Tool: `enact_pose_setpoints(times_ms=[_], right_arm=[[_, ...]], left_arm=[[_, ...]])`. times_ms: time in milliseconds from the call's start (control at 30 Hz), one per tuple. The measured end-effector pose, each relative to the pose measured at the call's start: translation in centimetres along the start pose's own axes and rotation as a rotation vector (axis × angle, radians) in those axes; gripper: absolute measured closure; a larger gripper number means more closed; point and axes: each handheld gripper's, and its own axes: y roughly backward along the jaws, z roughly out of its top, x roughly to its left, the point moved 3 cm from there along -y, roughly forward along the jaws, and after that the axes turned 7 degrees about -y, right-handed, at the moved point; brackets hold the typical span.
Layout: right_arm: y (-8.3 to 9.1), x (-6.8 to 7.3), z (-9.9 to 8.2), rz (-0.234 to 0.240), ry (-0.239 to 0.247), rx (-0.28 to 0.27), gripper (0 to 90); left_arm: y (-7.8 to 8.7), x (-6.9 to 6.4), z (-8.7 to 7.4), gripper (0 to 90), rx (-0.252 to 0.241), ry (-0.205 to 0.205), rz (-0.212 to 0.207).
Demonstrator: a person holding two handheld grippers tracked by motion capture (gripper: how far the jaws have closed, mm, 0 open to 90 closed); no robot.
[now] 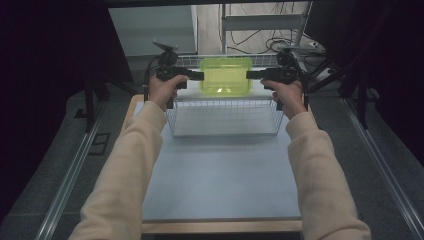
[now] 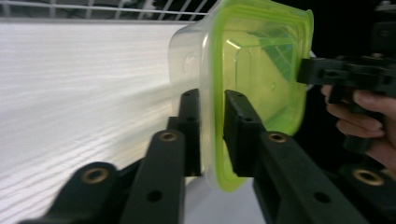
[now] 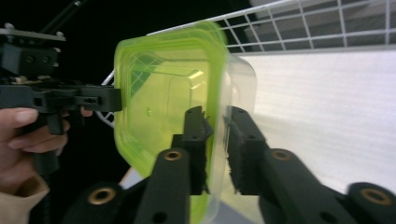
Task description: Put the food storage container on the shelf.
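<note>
Dark curtains and a cable-strewn floor frame a pale table [image 1: 220, 175], on which a white wire basket [image 1: 225, 131] sits toward the far edge. Above the basket hangs a clear container with a lime-green lid [image 1: 226, 76], lid up, caught between two hand-held tools. Its long axis runs left to right across the table, so each short end faces one hand and neither arm is nearer than the other. The left gripper [image 1: 199, 76] reaches in level from the left end, the right gripper [image 1: 251, 75] from the right end, and the two point straight at each other along that axis.

Seen from the left gripper view, the container [image 2: 252, 84] has its lid rim running between the two black jaws, one jaw against the clear wall side and one on the green lid side; the pads look to bear on the rim only lightly, and the grip seems loose rather than hard. In the right gripper view the container [image 3: 173, 107] has the same rim standing between the jaws with a thin slit of light on one side, so contact there is doubtful.

From above, the container lies over the basket's rear half, well above its floor, which the gripper views cannot place. They alone reveal the jaw fit, and each shows the opposite hand [image 2: 364, 116] holding its tool. A straight drop would land the tub inside the basket, I judge.
</note>
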Motion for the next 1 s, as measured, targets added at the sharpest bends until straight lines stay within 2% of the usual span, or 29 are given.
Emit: enact_pose_setpoints(times_ms=[67, 100, 133, 167, 200, 267, 367, 400, 567, 833, 867, 900, 933, 1000], right_arm=[[-0.2, 0.1, 0.0, -0.033, 0.025, -0.016, 66.8], [-0.2, 0.1, 0.0, -0.033, 0.025, -0.016, 66.8], [-0.4, -0.1, 0.0, -0.081, 0.053, -0.019, 56.4], [-0.5, -0.2, 0.0, -0.104, 0.06, -0.02, 54.2], [-0.5, -0.2, 0.0, -0.104, 0.06, -0.02, 54.2], [-0.5, -0.4, -0.1, -0.108, 0.057, -0.032, 53.4], [-0.3, -0.3, 0.0, -0.118, 0.076, -0.06, 48.1], [-0.3, -0.2, 0.0, -0.109, 0.08, -0.069, 46.7], [0.1, 0.1, 0.0, -0.095, 0.067, -0.092, 43.3], [1.2, 1.1, -1.2, -0.068, 0.113, -0.1, 38.7], [1.6, 1.3, -1.4, -0.06, 0.12, -0.106, 37.5], [1.6, 1.3, -1.4, -0.06, 0.12, -0.106, 37.5], [2.1, 1.5, -1.8, -0.054, 0.133, -0.11, 37.1], [2.5, 1.7, -2.3, -0.046, 0.146, -0.112, 36.1]], left_arm=[[-0.1, 0.2, 0.0, 68.3, 0.004, -0.007, 0.031], [-0.1, 0.2, 0.0, 64.0, 0.004, -0.007, 0.031], [-0.2, 0.4, 0.0, 60.4, -0.011, -0.002, 0.045], [-0.2, 0.4, 0.0, 57.4, -0.011, -0.002, 0.045], [-0.3, 0.5, 0.0, 57.4, -0.009, -0.007, 0.054], [-0.5, 0.6, 0.0, 47.0, -0.014, -0.011, 0.068], [-0.6, 0.7, -0.2, 34.4, -0.03, -0.018, 0.052], [-0.6, 0.7, -0.4, 33.1, -0.025, -0.027, 0.035], [-0.3, 0.9, -0.8, 31.9, -0.058, -0.017, 0.024], [1.3, 0.6, -1.9, 30.0, -0.079, -0.035, 0.008], [1.8, 0.1, -2.3, 29.8, -0.078, -0.061, 0.014], [1.8, 0.1, -2.3, 29.8, -0.078, -0.061, 0.014], [2.3, -0.3, -2.7, 29.7, -0.07, -0.097, 0.021], [2.7, -0.8, -3.3, 29.3, -0.07, -0.113, 0.021]])
